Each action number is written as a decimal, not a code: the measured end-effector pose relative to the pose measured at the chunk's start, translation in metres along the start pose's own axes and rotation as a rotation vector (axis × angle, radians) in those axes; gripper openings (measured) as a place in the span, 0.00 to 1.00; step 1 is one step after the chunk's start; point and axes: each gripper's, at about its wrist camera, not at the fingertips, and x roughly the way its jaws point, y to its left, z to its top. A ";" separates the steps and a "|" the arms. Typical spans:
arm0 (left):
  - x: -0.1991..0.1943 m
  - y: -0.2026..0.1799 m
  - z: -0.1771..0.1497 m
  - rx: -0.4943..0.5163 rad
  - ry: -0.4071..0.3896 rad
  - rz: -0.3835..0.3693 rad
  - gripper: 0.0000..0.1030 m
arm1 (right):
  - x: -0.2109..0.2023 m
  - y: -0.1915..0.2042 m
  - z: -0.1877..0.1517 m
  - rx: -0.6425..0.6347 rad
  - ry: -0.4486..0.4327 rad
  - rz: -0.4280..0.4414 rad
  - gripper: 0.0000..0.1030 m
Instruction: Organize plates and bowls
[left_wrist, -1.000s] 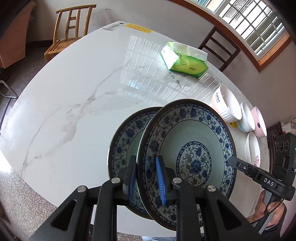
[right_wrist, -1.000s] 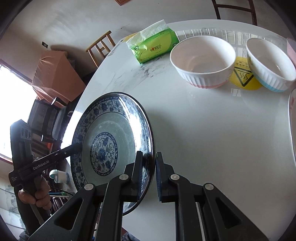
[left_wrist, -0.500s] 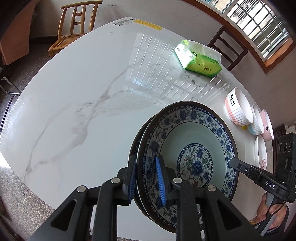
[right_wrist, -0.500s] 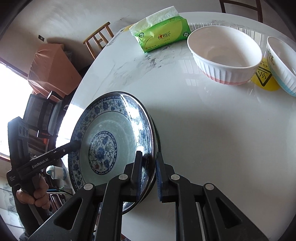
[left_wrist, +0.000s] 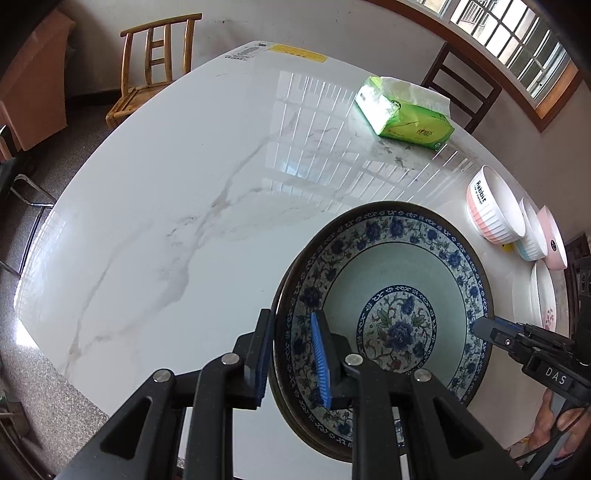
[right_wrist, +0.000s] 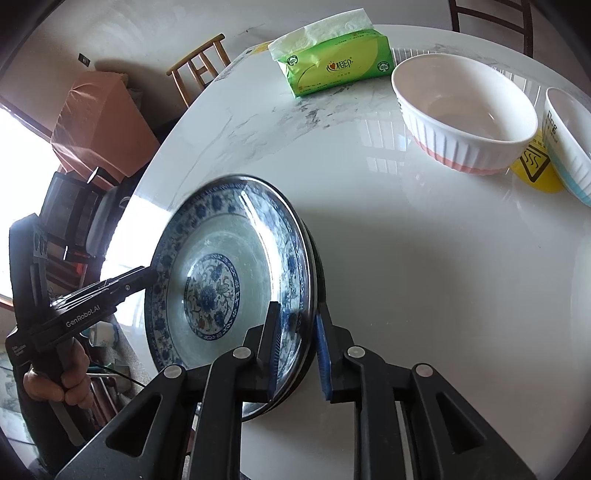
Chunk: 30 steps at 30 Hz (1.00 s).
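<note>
A blue-and-white floral plate (left_wrist: 391, 295) lies on top of a second matching plate, whose dark rim (left_wrist: 277, 306) shows just beneath it. My left gripper (left_wrist: 291, 358) is shut on the upper plate's near rim. My right gripper (right_wrist: 297, 347) grips the opposite rim of the same plate (right_wrist: 221, 280); it also shows in the left wrist view (left_wrist: 491, 328). A pink-based white bowl (right_wrist: 465, 114), a blue-based bowl (right_wrist: 569, 147) and a pink bowl (left_wrist: 554, 240) stand at the table's far side, beside a white floral plate (left_wrist: 543, 295).
A green tissue pack (left_wrist: 406, 110) lies on the white marble table (left_wrist: 166, 184). A yellow sticker (right_wrist: 535, 166) sits between the bowls. Wooden chairs (left_wrist: 155, 62) stand around the table, with the table edge close below the plates.
The held plate has moved over the second plate and lowered onto it; the lower plate, earlier sticking out to the left, is now almost fully covered.
</note>
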 end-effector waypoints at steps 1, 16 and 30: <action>0.000 0.000 0.001 -0.002 -0.001 -0.011 0.20 | 0.000 0.002 0.000 -0.011 -0.002 -0.013 0.20; -0.005 -0.012 0.002 -0.009 -0.010 0.014 0.23 | 0.011 0.003 -0.001 -0.030 0.027 -0.012 0.23; -0.001 -0.079 -0.006 0.047 0.009 -0.048 0.31 | -0.012 -0.022 -0.012 -0.010 -0.015 -0.038 0.23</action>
